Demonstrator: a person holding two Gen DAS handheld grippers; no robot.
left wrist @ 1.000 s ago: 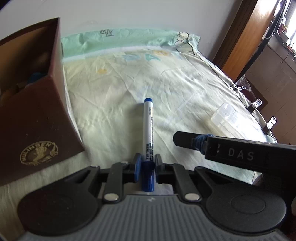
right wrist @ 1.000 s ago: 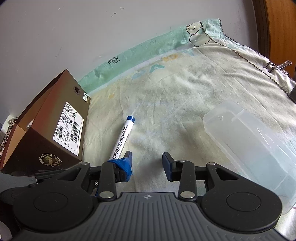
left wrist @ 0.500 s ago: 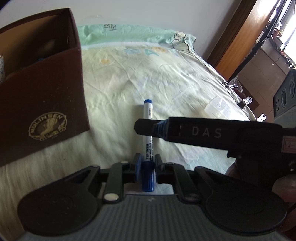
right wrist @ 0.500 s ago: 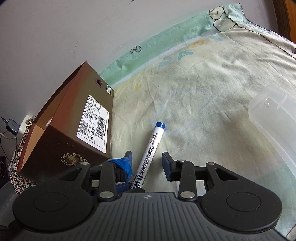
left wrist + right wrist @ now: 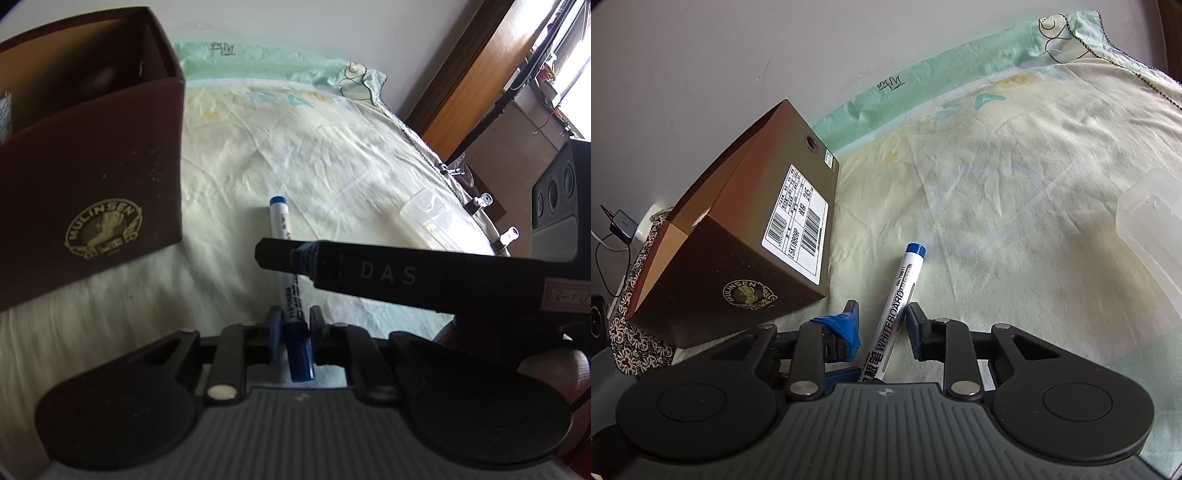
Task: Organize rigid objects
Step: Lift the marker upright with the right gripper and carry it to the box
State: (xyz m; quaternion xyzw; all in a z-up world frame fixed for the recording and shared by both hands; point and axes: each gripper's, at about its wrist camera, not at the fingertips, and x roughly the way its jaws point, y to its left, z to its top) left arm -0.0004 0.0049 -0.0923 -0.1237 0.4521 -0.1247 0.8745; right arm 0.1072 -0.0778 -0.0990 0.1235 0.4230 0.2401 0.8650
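Observation:
A white whiteboard marker (image 5: pixel 282 236) with blue cap and end points away along the bed. My left gripper (image 5: pixel 293 325) is shut on its blue rear end. My right gripper (image 5: pixel 882 314) is open, its jaws either side of the marker's barrel (image 5: pixel 905 280); its right pad looks to be touching the barrel. One of its fingers (image 5: pixel 369 262) crosses the left wrist view over the marker. A brown open-topped shoebox (image 5: pixel 88 155) stands to the left, also in the right wrist view (image 5: pixel 746 258).
A pale yellow bedsheet (image 5: pixel 295 147) with a green edge covers the bed, against a white wall. A clear plastic case (image 5: pixel 1152 229) lies to the right, also in the left wrist view (image 5: pixel 428 214). A wooden door and a speaker (image 5: pixel 561 199) stand at the right.
My right gripper moved left across the bed until its open jaws came around the marker. The left gripper, still holding the marker, shifted toward the shoebox.

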